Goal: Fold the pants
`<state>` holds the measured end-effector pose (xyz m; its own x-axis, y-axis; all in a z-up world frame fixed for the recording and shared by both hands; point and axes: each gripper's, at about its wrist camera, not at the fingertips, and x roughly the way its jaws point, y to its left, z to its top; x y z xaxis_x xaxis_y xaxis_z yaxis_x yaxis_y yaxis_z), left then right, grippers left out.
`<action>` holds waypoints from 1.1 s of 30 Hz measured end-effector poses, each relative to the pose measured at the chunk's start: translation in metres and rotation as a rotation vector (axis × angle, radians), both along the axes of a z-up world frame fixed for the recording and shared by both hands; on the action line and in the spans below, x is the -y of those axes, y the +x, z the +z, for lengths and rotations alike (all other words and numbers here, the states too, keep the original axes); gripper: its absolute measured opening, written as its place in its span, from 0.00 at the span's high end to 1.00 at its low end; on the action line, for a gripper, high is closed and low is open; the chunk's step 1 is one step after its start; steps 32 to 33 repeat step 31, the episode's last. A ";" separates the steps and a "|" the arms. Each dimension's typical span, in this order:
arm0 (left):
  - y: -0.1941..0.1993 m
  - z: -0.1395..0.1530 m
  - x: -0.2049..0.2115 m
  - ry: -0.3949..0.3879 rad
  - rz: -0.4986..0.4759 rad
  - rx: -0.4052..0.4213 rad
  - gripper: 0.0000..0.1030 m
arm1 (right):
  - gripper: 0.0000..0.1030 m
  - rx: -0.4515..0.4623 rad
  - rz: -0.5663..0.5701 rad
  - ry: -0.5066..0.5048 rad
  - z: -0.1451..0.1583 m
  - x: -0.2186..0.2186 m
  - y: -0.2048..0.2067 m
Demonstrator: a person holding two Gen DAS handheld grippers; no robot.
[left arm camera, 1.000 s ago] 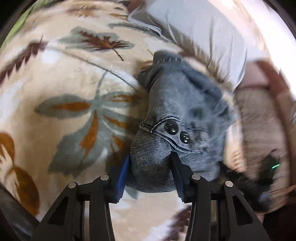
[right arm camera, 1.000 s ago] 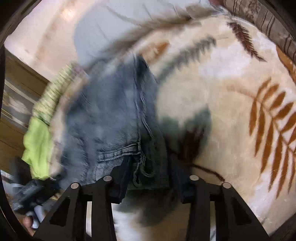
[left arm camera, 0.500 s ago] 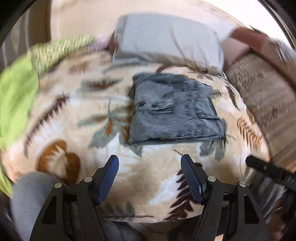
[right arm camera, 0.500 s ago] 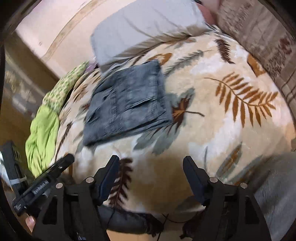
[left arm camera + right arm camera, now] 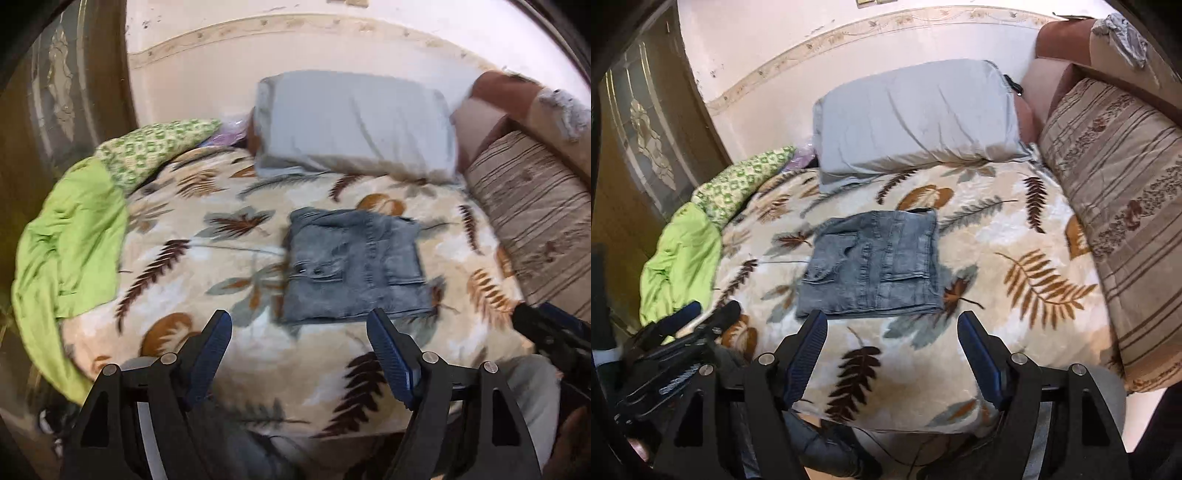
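Note:
The grey-blue denim pants (image 5: 354, 266) lie folded into a flat squarish bundle in the middle of the leaf-patterned blanket (image 5: 192, 266). My left gripper (image 5: 298, 321) hangs above the bed's near edge, well short of the pants; its jaws are opening and hold nothing. In the right wrist view the pants (image 5: 875, 266) lie just beyond my right gripper (image 5: 891, 317), which is open and empty above the blanket (image 5: 997, 332). Each gripper shows in the other's view: the right one (image 5: 554, 332) at the right edge, the left one (image 5: 683, 332) at lower left.
A grey pillow (image 5: 354, 122) lies behind the pants against the wall. A green cloth (image 5: 74, 243) is bunched at the bed's left side. A striped brown cushion (image 5: 1115, 184) runs along the right. A dark wardrobe door (image 5: 639, 129) stands on the left.
Both grippers let go of the pants, opened wide and drew back and up from the bed. The pants now lie folded on the blanket, farther away in both views.

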<state>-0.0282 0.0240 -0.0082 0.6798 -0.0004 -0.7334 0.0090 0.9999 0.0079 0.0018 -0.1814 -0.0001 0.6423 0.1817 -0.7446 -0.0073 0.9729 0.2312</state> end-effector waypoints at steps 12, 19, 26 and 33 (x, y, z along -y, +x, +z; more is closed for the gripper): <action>-0.003 0.005 0.004 0.034 0.001 0.019 0.26 | 0.28 -0.034 0.019 0.022 -0.016 -0.007 0.003; 0.007 -0.001 -0.003 0.022 -0.014 0.005 0.26 | 0.28 -0.066 0.031 0.013 -0.026 -0.011 0.008; 0.022 -0.001 -0.003 0.017 -0.038 -0.004 0.26 | 0.28 -0.058 0.023 0.009 -0.022 -0.010 0.013; 0.057 -0.034 0.000 0.028 -0.081 -0.085 0.26 | 0.28 -0.083 0.023 -0.002 -0.030 -0.013 0.023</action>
